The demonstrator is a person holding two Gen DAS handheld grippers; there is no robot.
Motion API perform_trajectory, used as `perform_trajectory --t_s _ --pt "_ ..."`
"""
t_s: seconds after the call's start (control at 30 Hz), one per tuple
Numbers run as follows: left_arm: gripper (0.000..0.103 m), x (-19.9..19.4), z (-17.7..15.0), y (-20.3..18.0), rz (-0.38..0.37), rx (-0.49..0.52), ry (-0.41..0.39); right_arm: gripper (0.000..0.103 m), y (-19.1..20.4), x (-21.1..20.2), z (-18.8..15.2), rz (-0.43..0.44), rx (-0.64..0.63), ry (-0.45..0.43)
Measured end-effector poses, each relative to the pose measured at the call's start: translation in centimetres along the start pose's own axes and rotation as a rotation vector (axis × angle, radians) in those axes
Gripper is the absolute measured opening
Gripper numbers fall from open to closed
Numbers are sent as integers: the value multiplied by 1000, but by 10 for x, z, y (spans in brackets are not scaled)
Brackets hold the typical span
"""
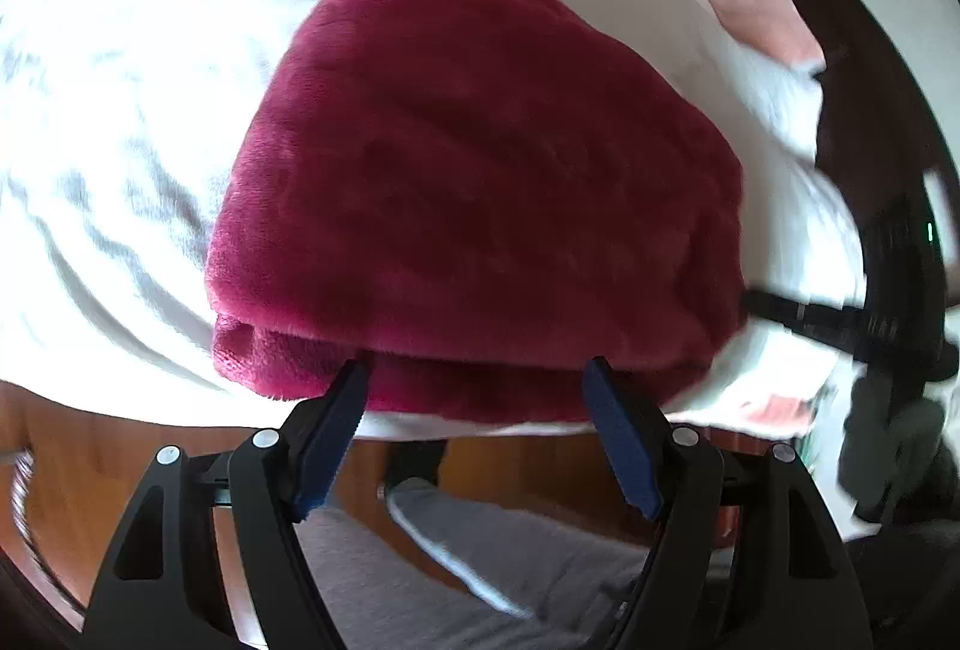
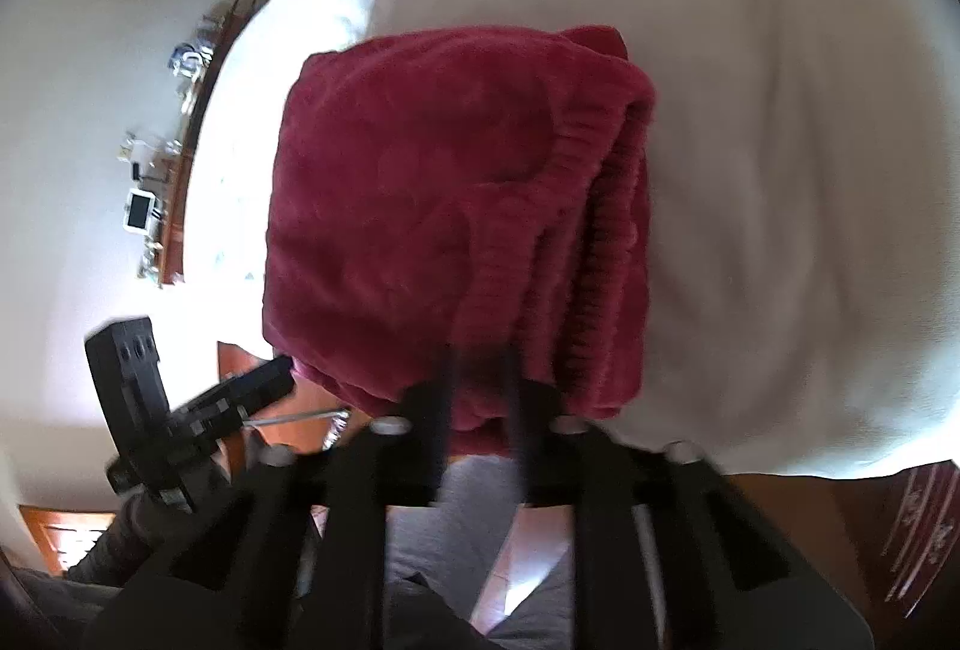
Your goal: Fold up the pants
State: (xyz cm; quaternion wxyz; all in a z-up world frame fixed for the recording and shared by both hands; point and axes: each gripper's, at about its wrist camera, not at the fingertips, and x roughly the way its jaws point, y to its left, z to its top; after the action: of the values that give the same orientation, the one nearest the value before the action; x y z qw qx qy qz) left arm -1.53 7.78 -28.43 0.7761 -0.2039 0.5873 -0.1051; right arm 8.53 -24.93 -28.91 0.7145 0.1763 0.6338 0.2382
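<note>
On the white bed (image 1: 108, 122) the magenta pants (image 1: 480, 182) lay folded in a thick stack near the edge. My left tool (image 1: 477, 380) hung spread wide just before that near edge, gripping nothing. My right tool (image 2: 477, 356) had its fingers nearly together, pinching the pants' ribbed waistband (image 2: 540, 206).

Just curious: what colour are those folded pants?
Deep raspberry red, plain and fuzzy pants; the left wrist view shows it best.

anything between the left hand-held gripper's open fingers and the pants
Nothing: in the left wrist view the left hand-held gripper reaches the near edge of the folded pants.
</note>
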Motion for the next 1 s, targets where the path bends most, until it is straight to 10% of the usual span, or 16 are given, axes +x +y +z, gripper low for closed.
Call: perform_trajectory --t_s 0.33,0.4,0.47,0.67,0.8,1.0 --pt "74 3 15 41 -122 -314 -42 0 -14 -40 -23 0 -72 15" --pt "70 3 17 42 -132 -328 -46 13 -23 -42 -21 46 6 2" --pt "53 3 19 40 -123 -311 -43 37 -24 -41 -19 83 42 -12" --pt "20 -1 21 37 -66 -276 -36 40 -5 -17 -10 46 -28 -19" --pt "15 -4 21 27 -36 -224 -41 9 1 0 -5 5 -53 13" --pt "11 -19 13 12 8 -115 -33 5 8 -27 -21 -22 -177 69"
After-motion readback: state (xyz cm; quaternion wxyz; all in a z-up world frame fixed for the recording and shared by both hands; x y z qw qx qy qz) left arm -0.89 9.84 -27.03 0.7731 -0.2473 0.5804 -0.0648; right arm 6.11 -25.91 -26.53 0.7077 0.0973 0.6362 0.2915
